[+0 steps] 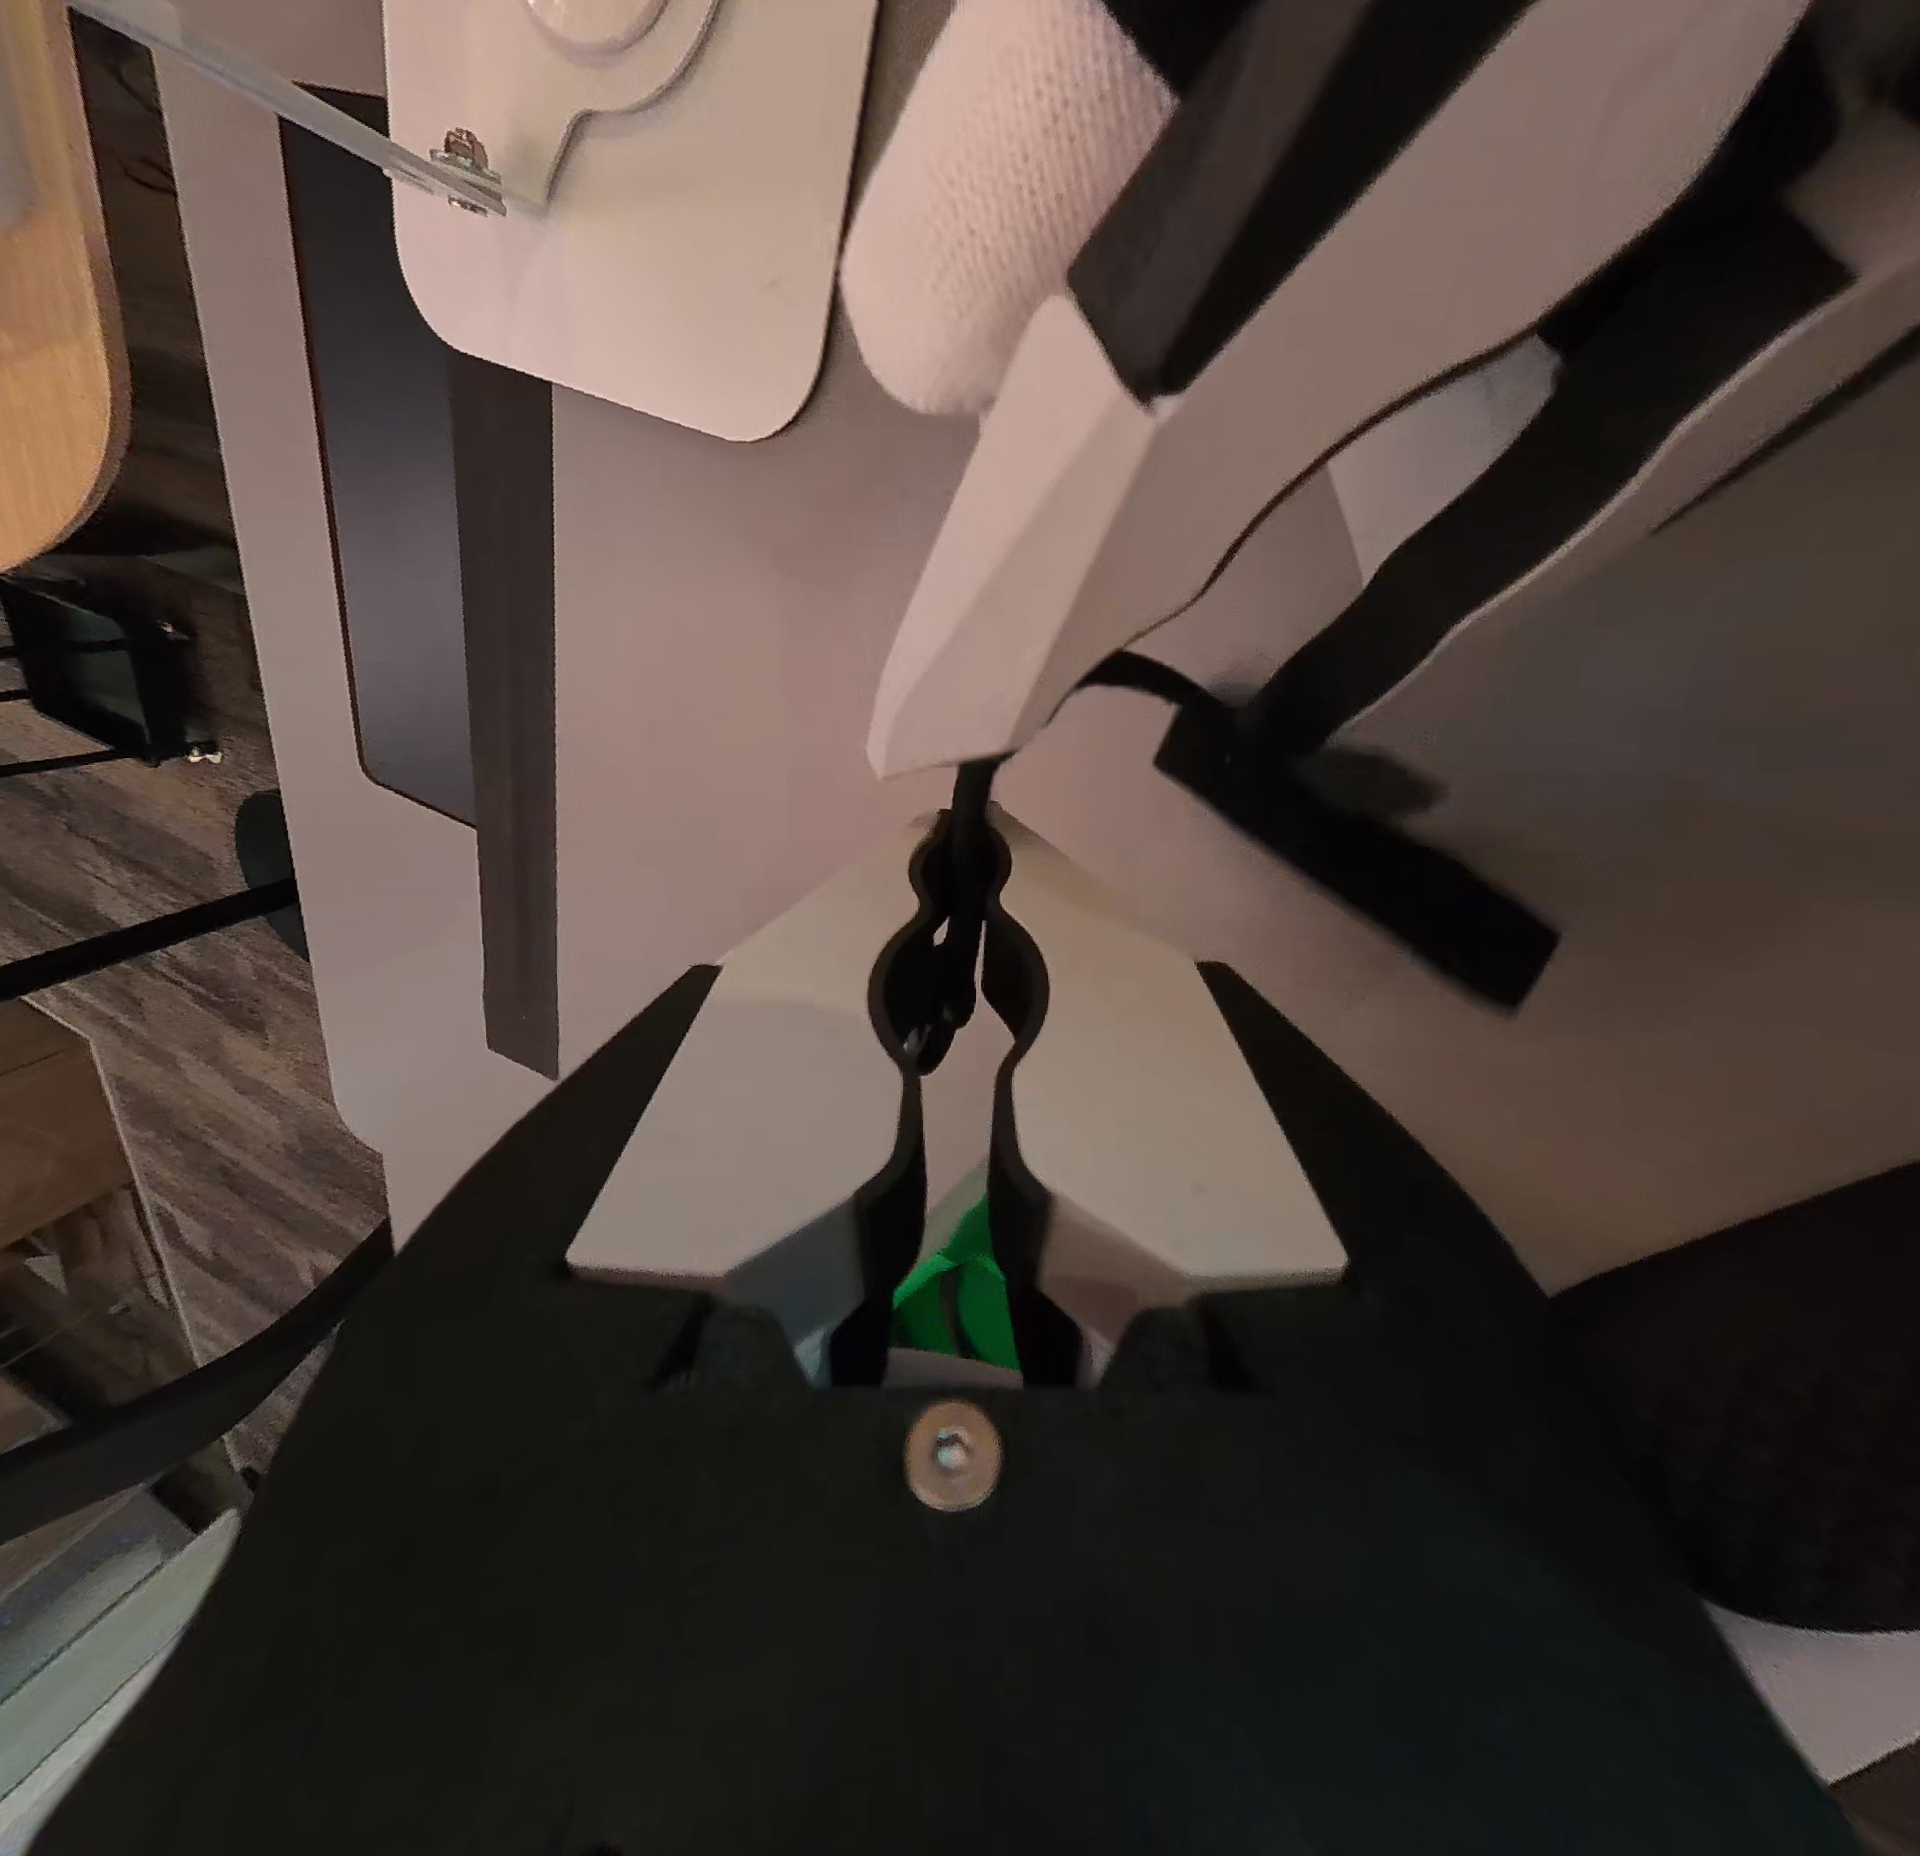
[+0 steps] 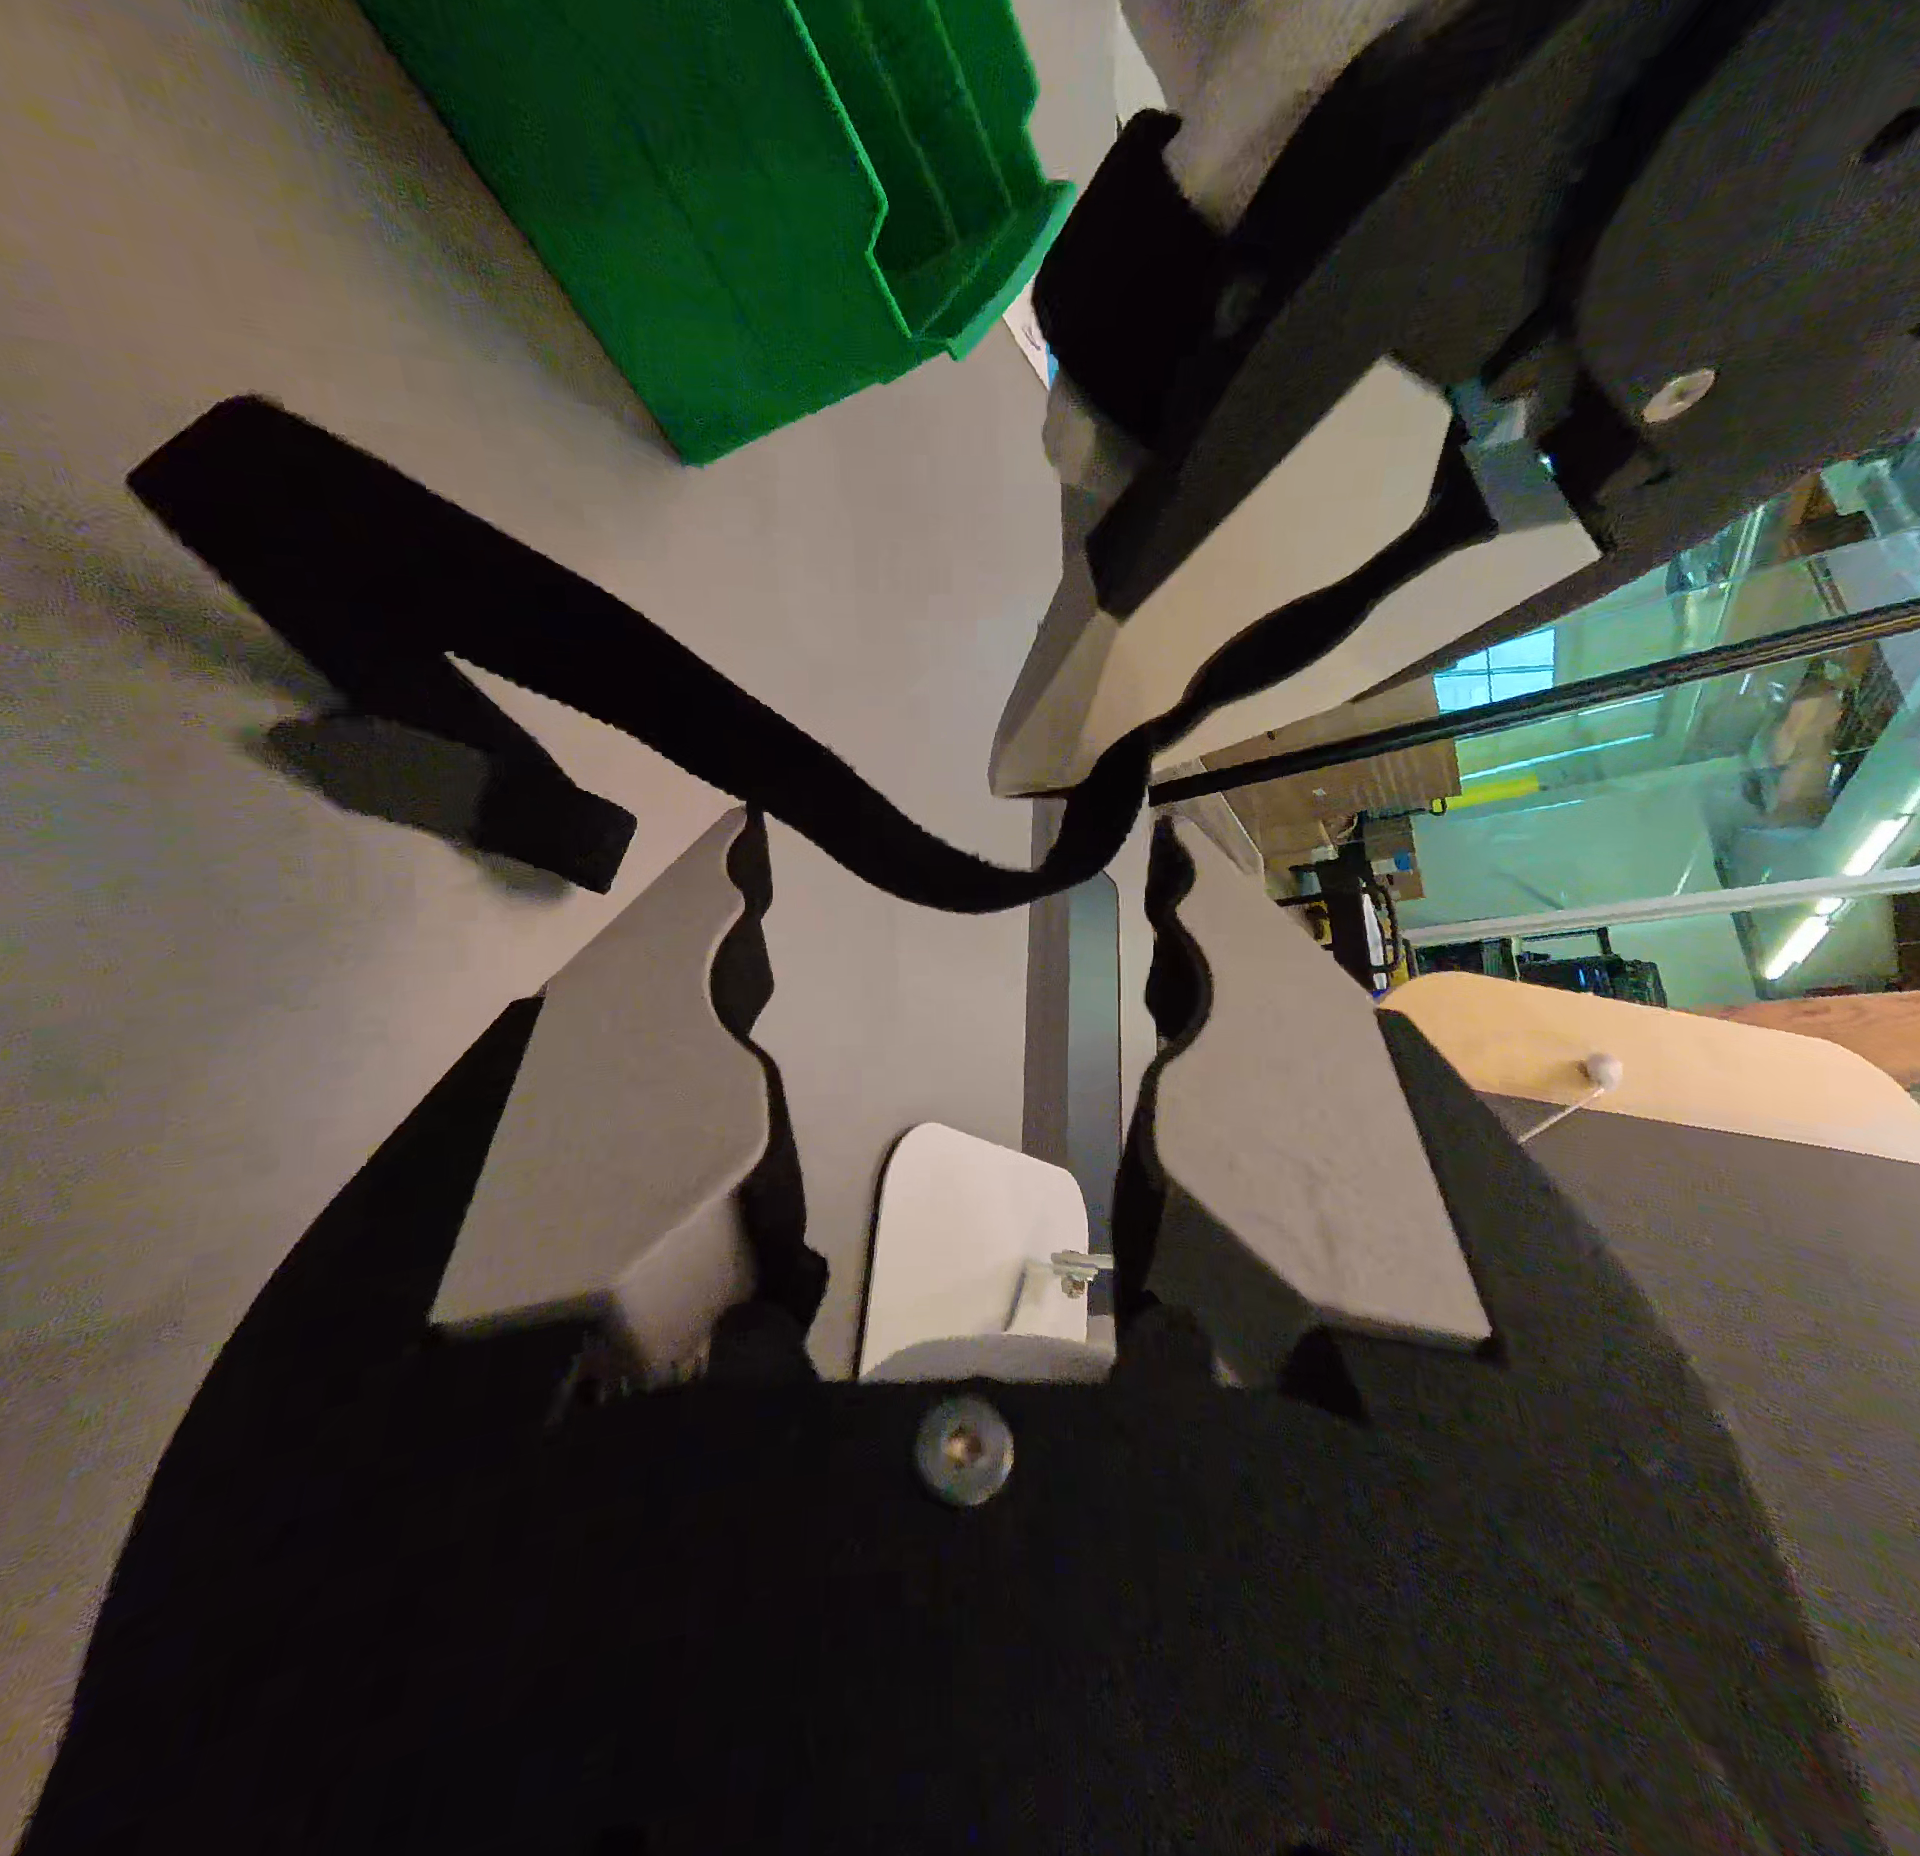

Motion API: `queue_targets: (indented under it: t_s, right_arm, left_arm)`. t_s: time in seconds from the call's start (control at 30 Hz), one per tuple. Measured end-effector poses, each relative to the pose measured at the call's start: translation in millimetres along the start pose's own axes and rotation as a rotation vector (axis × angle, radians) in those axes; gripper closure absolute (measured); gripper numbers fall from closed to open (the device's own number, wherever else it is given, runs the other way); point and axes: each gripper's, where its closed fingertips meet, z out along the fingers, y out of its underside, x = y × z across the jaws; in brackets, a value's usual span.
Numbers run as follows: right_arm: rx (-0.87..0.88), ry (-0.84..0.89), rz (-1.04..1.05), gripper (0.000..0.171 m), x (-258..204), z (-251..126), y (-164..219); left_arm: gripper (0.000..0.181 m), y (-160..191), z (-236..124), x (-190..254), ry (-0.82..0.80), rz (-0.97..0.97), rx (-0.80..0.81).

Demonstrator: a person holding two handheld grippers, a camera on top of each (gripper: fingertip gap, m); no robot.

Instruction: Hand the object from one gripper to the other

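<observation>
A black strap (image 2: 623, 663) with a crossbar-shaped end hangs over the white table (image 2: 208, 248). My left gripper (image 1: 961, 850) is shut on the strap's thin end, which is pinched in the notched tips. In the right wrist view the left gripper (image 2: 1101, 767) comes in from the upper right, and the strap sags from it to the left. My right gripper (image 2: 956, 830) is open, and the strap's low loop passes between its fingertips without being clamped. In the left wrist view one right finger (image 1: 1039, 518) is just above my left tips, with the strap's wide end (image 1: 1351, 850) beyond.
A green bin (image 2: 727, 196) lies on the table beyond the strap. A white plate with a metal bracket (image 1: 623, 196) and a dark panel (image 1: 416, 507) sit on the table. A white knit glove (image 1: 987, 196) holds the right gripper. A wooden surface (image 1: 42, 300) is at the left. My left and right fingertips are right by each other.
</observation>
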Motion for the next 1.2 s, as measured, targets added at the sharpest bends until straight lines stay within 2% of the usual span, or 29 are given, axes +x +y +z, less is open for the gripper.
queue_targets:
  t_s: [0.17, 0.33, 0.57, 0.73, 0.93, 1.1, 1.2]
  right_arm:
    - [0.018, -0.005, 0.076, 0.118, 3.7, -0.4, -6.0]
    - [0.023, 0.009, 0.163, 0.123, 12.6, -2.0, -0.2]
    - [0.034, 0.003, 0.222, 0.141, 17.2, -4.3, 2.3]
    - [0.03, 0.017, 0.238, 0.168, 22.5, -6.5, 4.8]
    - [0.055, 0.078, 0.267, 0.17, 36.2, -11.3, 3.6]
    - [0.036, 0.171, 0.267, 0.171, 51.9, -15.9, 13.7]
    - [-0.005, 0.234, 0.209, 0.171, 58.4, -17.2, 19.5]
  left_arm:
    - [0.181, -2.9, 1.9, 2.7, -0.019, -0.005, 0.021]
    - [0.181, -7.6, -0.3, 0.0, -0.058, -0.002, 0.064]
    - [0.181, -7.2, -4.4, -3.5, -0.178, 0.122, 0.028]
    - [0.181, -10.0, -5.0, -2.7, -0.224, 0.157, 0.02]
    - [0.18, -18.4, -17.3, -13.7, -0.276, 0.102, 0.095]
    - [0.154, -15.9, -39.9, -31.3, -0.362, 0.029, 0.154]
    - [0.146, -18.0, -57.9, -27.5, -0.364, -0.017, 0.227]
